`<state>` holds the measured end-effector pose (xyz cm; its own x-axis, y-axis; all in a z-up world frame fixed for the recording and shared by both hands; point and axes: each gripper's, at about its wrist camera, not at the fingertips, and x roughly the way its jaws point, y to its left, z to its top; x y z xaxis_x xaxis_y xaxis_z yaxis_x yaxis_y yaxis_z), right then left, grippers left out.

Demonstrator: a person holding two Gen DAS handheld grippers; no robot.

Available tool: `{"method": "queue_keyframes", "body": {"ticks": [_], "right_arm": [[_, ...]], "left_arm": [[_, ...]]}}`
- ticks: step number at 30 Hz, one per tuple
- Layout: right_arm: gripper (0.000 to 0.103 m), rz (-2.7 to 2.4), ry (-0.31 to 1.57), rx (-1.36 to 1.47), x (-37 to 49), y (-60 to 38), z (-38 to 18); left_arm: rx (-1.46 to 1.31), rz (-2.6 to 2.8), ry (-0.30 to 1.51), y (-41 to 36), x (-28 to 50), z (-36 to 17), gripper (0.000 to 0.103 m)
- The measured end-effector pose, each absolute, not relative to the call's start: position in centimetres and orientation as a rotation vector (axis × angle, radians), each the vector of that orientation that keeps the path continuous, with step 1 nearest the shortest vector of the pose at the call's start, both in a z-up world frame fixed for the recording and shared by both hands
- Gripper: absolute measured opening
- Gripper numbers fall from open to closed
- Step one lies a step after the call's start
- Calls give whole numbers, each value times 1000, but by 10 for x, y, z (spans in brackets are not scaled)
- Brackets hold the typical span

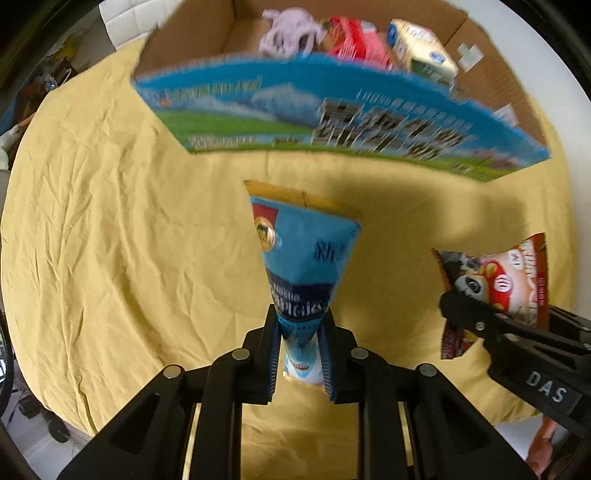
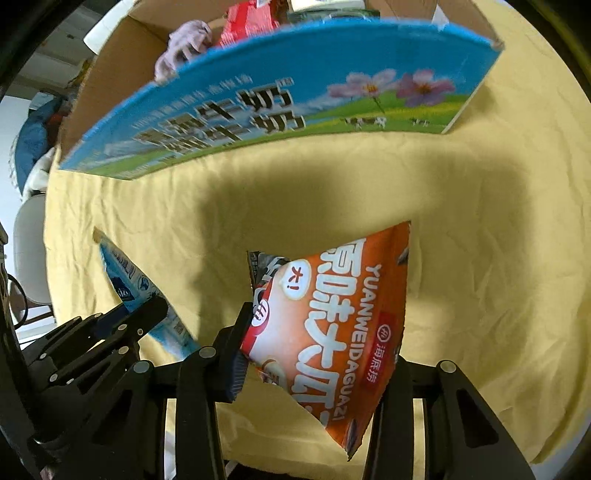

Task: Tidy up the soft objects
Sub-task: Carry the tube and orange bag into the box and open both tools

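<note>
Black left gripper [image 1: 300, 354] fills the bottom of the left wrist view, jaws squeezed nearly together on the lower end of a blue Nestle pouch [image 1: 303, 258], blue-lined pads pressing both sides; pouch sticks out away from the camera, gold upper edge farthest, hanging clear above the yellow cloth [image 1: 110, 221] with its shadow below. Right gripper [image 2: 317, 369] in the right wrist view has its jaws partly closed on an orange sunflower-seed bag [image 2: 332, 317], left pad pressed to the bag's white-and-red side, right finger mostly hidden behind the bag's lower corner; bag is tilted, one corner pointing down toward the camera, also held off the cloth. Each gripper shows in the other's view: right one low right in the left view with the seed bag, left one low left in the right view with the blue pouch. Beyond both, an open cardboard box [image 1: 332, 122] with a blue, green and white printed front wall sits on the cloth, lettering blurred. Inside the box: a pale purple cloth item [image 1: 286, 33], a red packet [image 1: 354, 40] beside it, then a cream and blue packet [image 1: 421, 48]. Both held bags are outside the box, near its front wall. Room clutter at the far edges too blurred to tell.
</note>
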<state>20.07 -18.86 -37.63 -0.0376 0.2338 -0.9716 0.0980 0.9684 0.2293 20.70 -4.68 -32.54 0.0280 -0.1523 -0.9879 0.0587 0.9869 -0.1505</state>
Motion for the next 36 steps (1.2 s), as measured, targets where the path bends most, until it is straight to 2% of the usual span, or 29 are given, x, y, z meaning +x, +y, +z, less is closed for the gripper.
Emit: {"method": "queue_keyframes", "body": {"ticks": [12,18,26,36], "right_arm": [[44,185,1460,316,228,-201,-269],[43,199,1355,325,261,-208,-215],[43,171,1325,301,322,-206,-209],[44,148,1435,326,378,-192,-289]], "left_arm": [[-242,-254,1381,-20,232,-207,16],[-362,-275,1343,-16,285,-180,16],[-490,-249,1431,-2,366,-219,16],[-488,-163,1631,-6,409,-307,17]]}}
